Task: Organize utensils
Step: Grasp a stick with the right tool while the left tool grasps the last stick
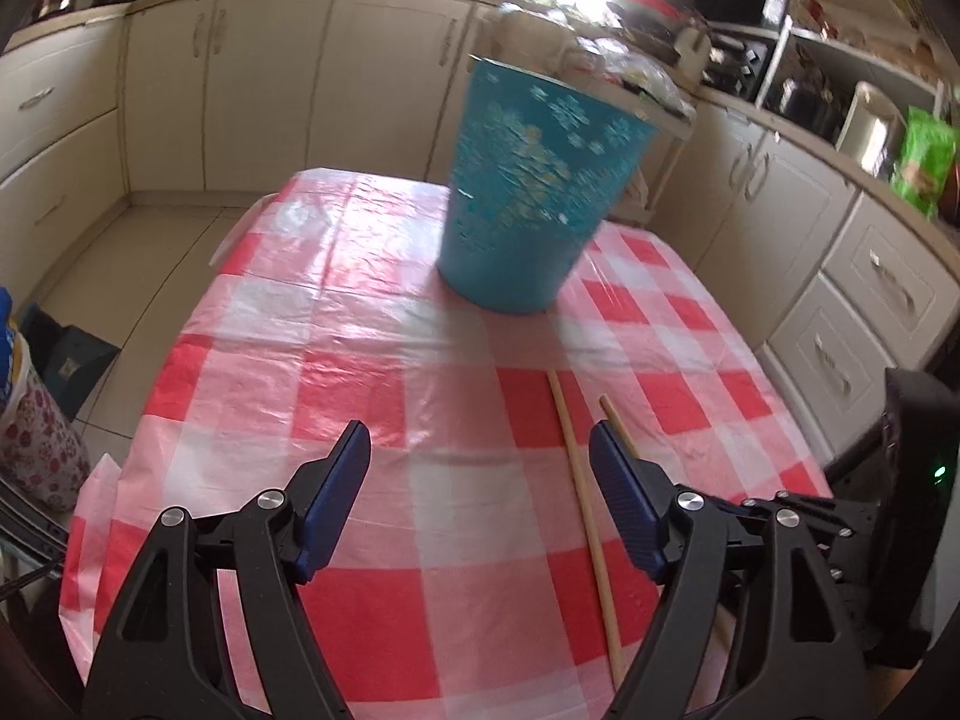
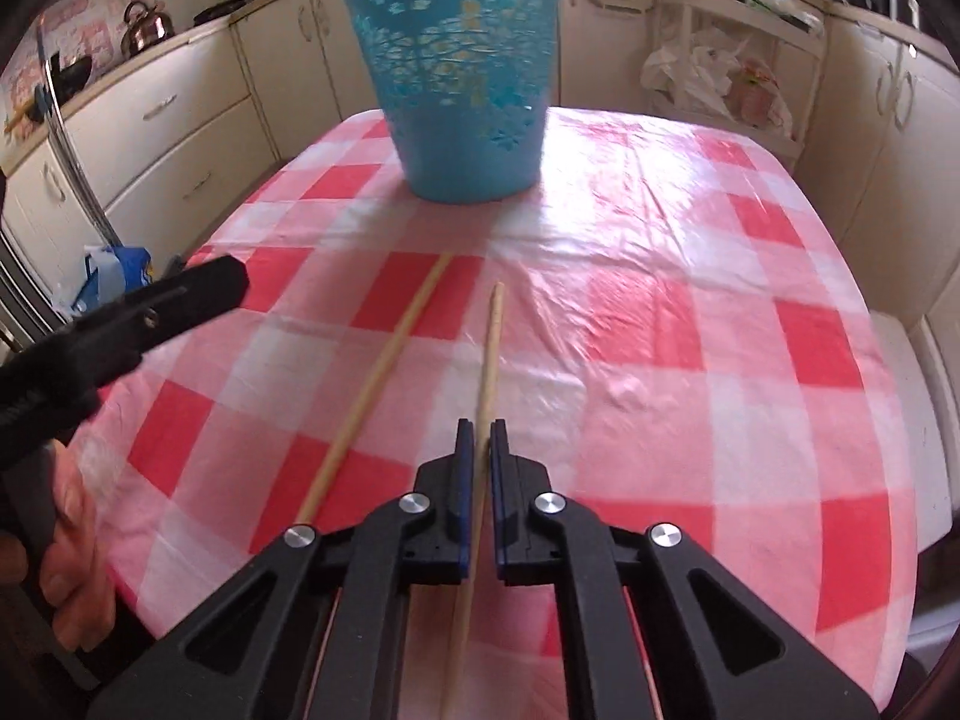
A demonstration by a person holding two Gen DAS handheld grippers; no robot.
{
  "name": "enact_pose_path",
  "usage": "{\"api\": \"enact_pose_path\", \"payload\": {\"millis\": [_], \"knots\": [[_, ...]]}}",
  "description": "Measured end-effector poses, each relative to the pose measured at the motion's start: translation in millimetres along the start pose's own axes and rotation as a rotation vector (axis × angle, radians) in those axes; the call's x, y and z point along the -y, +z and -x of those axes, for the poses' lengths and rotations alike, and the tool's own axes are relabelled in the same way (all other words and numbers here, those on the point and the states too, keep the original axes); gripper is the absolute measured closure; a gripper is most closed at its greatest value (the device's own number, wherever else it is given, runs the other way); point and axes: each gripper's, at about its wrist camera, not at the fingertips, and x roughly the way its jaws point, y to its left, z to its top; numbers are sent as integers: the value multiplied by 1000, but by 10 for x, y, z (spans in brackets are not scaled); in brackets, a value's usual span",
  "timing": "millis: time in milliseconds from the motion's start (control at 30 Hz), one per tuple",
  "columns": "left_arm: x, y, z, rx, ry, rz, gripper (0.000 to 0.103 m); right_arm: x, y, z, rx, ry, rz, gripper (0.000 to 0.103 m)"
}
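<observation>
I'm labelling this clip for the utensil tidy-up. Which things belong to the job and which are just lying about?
Part of the job:
- thin wooden stick clamped in the right gripper
- second wooden stick on the checked tablecloth
- teal cut-out plastic bin
- open left gripper

Just lying about:
- metal kettle
- green packet

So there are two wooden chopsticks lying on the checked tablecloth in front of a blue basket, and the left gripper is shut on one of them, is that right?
Not quite: it is the right gripper that is shut on a chopstick, as the right wrist view shows. The left gripper is open and holds nothing. The other chopstick lies free on the checked tablecloth, in front of the blue basket.
</observation>
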Motion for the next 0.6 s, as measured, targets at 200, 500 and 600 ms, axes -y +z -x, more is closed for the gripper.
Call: {"api": "enact_pose_path", "payload": {"millis": [200,500,600], "knots": [[475,-5,-256,-87,51,-134,31,192,-129,192,-2,17,-11,96],[634,10,-543,-153,142,-170,32,161,-71,81,4,11,36,81],[622,13,-597,-162,146,-178,32,136,-89,83,22,-5,46,82]]}}
